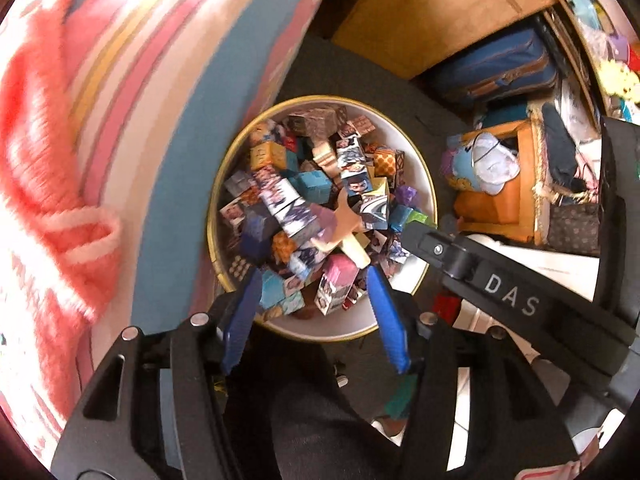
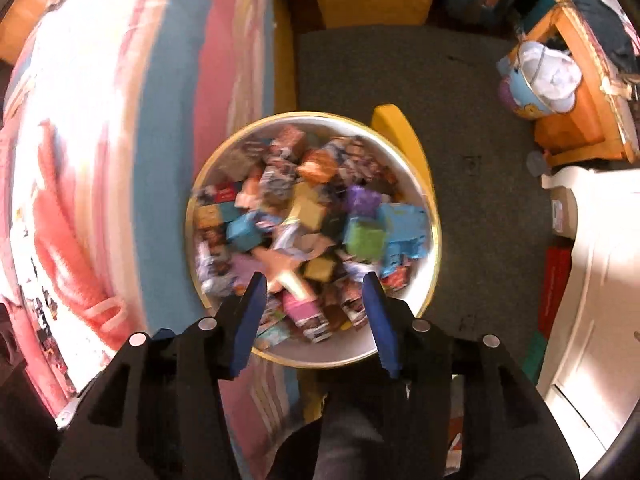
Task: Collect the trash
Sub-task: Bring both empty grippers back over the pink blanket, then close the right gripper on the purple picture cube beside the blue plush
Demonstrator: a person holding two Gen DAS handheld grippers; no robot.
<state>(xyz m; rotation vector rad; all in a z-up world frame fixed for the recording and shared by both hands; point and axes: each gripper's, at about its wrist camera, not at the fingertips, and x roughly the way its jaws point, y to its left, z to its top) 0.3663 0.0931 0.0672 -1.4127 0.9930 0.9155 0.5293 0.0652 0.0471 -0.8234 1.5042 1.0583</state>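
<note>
holding both tools over the floor, we see our left gripper [image 1: 314, 280] and right gripper [image 2: 314, 284] spread wide and empty, blue fingers [image 1: 240, 320] apart. just beyond them stands a round white bin [image 1: 424, 184] with a gold rim, heaped with crumpled colourful little cartons [image 1: 316, 184] and a pale stick [image 1: 354, 250]. it sits on dark carpet [image 2: 460, 100] beside the striped bedding [image 1: 168, 92]
</note>
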